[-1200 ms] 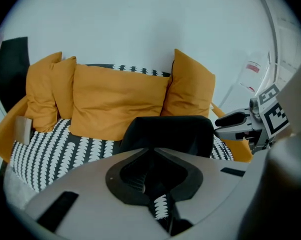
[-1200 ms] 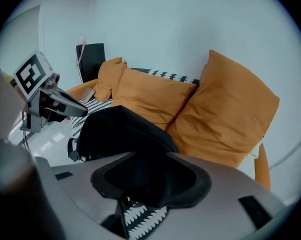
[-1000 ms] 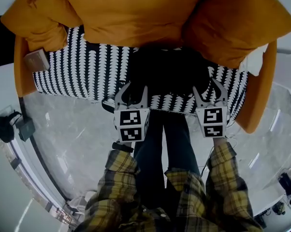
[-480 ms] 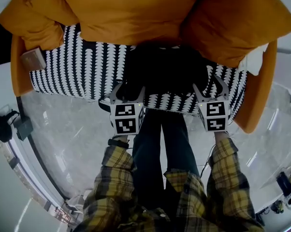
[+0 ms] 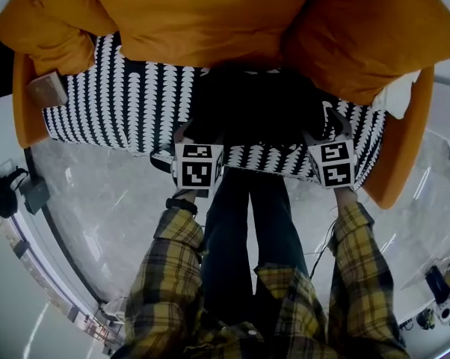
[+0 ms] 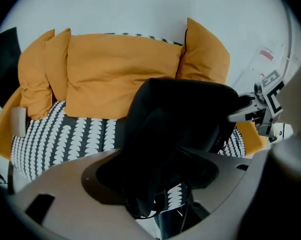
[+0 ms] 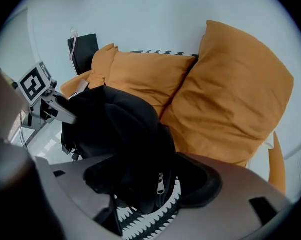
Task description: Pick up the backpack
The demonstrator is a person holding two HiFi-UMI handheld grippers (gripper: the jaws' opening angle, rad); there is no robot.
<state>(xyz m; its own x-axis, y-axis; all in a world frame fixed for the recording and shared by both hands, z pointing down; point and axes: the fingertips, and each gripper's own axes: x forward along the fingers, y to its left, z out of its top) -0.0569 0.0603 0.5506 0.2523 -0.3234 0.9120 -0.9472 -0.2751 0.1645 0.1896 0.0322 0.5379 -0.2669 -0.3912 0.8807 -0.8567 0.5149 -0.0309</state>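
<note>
A black backpack [image 5: 255, 111] stands on the sofa's black-and-white patterned seat [image 5: 128, 103], against the orange cushions [image 5: 202, 21]. My left gripper [image 5: 199, 136] is at the backpack's left front edge and my right gripper [image 5: 328, 126] at its right front edge. Both point steeply down. Their jaws have just been opening and stand wide apart. In the left gripper view the backpack [image 6: 180, 119] bulges between the jaws of the left gripper [image 6: 150, 184]. In the right gripper view the backpack [image 7: 125, 134] and its zip pull lie between the jaws of the right gripper [image 7: 140, 184]. I see no pads pressing on it.
A small tan box [image 5: 47, 90] lies at the seat's left end. The sofa's orange side [image 5: 404, 148] curves round on the right. The person's legs [image 5: 247, 223] stand on the marble floor [image 5: 98, 208] before the sofa. A black device [image 5: 4, 193] lies at the left.
Both grippers have moved forward and down from in front of the seat edge to the backpack's sides. Their jaws have spread wider.
</note>
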